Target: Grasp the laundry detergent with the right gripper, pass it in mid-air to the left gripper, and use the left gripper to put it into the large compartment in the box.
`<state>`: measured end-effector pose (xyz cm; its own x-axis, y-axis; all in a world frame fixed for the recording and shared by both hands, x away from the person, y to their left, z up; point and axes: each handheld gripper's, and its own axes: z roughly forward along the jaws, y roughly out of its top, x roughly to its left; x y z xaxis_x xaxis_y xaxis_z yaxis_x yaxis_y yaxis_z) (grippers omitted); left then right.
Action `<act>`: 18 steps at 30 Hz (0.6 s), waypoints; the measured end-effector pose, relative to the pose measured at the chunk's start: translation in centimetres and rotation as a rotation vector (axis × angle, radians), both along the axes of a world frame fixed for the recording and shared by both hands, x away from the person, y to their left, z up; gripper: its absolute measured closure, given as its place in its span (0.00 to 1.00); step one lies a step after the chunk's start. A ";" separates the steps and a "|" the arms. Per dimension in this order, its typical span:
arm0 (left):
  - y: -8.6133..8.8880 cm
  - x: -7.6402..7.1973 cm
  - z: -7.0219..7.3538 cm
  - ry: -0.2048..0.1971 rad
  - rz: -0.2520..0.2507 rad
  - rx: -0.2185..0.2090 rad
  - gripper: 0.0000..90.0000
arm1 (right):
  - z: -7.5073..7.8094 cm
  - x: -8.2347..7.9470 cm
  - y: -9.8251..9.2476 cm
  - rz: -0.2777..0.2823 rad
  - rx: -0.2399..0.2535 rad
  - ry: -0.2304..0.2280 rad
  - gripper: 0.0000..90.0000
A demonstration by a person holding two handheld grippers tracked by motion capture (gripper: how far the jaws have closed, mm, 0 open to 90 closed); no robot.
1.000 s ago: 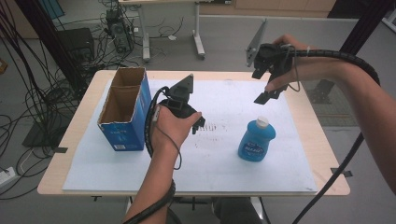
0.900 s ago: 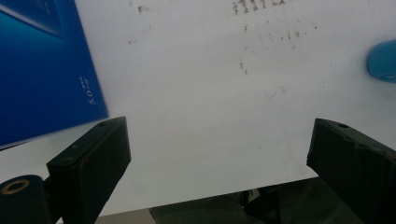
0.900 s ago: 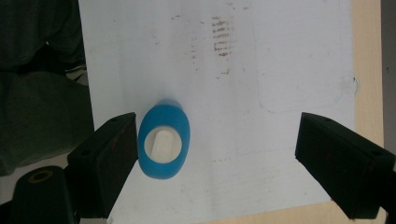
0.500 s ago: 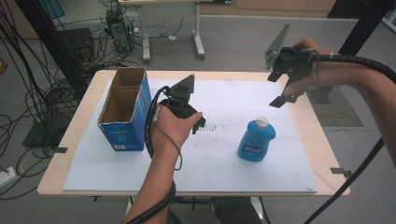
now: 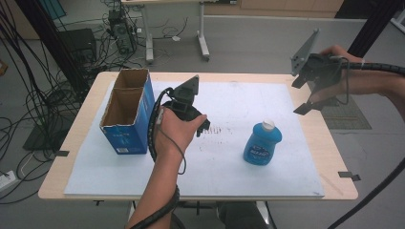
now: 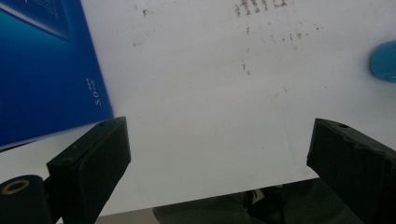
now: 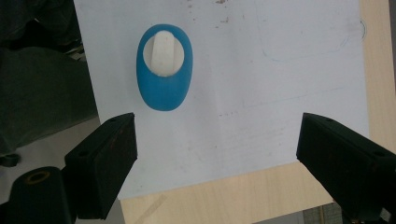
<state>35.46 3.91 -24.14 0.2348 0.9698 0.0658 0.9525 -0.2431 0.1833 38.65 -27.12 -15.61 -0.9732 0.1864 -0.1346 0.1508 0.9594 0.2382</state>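
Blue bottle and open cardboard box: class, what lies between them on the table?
In the high view, the left tool and the hand holding it hover between the box and the bottle, over bare white sheet with faint smudges.

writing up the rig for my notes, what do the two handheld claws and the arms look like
Both claws, left and right, are black, each with two blocky rectangular jaws that have a small hole near the tip. A grey three-cornered plate tops the right one. A black ribbed cable trails from each along the forearm. Both forearms are bare, no sleeves in view.
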 end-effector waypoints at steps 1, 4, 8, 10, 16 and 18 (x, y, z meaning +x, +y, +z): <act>-0.1 0.0 0.0 0.000 0.000 0.000 0.07 | -0.1 -0.1 -0.2 -0.003 -0.001 0.001 0.13; -0.2 0.0 0.0 0.000 -0.002 0.000 0.07 | -0.3 -0.3 -0.9 -0.008 -0.001 0.000 0.13; -0.4 -0.1 -0.1 -0.002 -0.007 -0.001 0.07 | -0.5 -0.4 -1.6 -0.009 0.013 -0.008 0.12; -0.3 -0.1 -0.1 -0.002 -0.009 0.000 0.07 | -0.9 -0.7 -2.2 -0.008 0.044 -0.015 0.11; -0.3 -0.1 -0.2 -0.002 -0.007 0.000 0.07 | -2.7 -1.0 -3.5 -0.015 0.113 -0.010 0.10; -0.3 -0.1 -0.3 -0.002 -0.008 0.004 0.07 | -3.4 -1.3 -3.8 -0.009 0.139 -0.010 0.11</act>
<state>35.33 3.63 -24.41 0.2424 0.9676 0.0705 0.9503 -0.2515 0.1838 37.34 -30.93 -19.02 -0.9702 0.2124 -0.1164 0.1560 0.9158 0.3702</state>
